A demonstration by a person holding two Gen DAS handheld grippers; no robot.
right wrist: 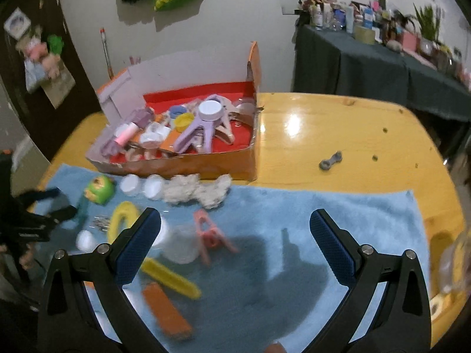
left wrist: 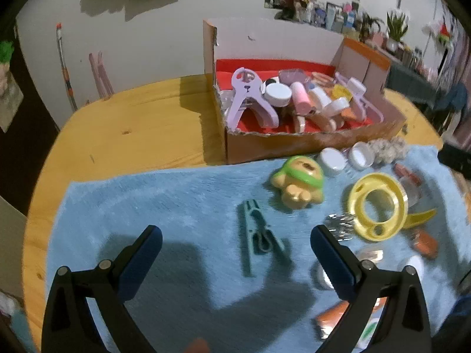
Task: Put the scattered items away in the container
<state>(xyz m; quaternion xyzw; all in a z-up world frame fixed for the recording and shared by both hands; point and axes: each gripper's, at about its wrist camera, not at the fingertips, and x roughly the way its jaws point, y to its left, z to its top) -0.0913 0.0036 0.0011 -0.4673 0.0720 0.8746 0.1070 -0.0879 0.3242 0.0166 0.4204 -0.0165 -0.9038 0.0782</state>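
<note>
Both tools hovering wide open over the blue towel — nothing held.

The left tool is hanging above a teal clothespin; the right tool is gaping near a pink clip. The cardboard box is sitting on the worktop behind the towel — already holding many items.

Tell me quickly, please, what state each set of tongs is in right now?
Left tongs: open, holding nothing, above the teal clothespin.
Right tongs: open, holding nothing.
</note>
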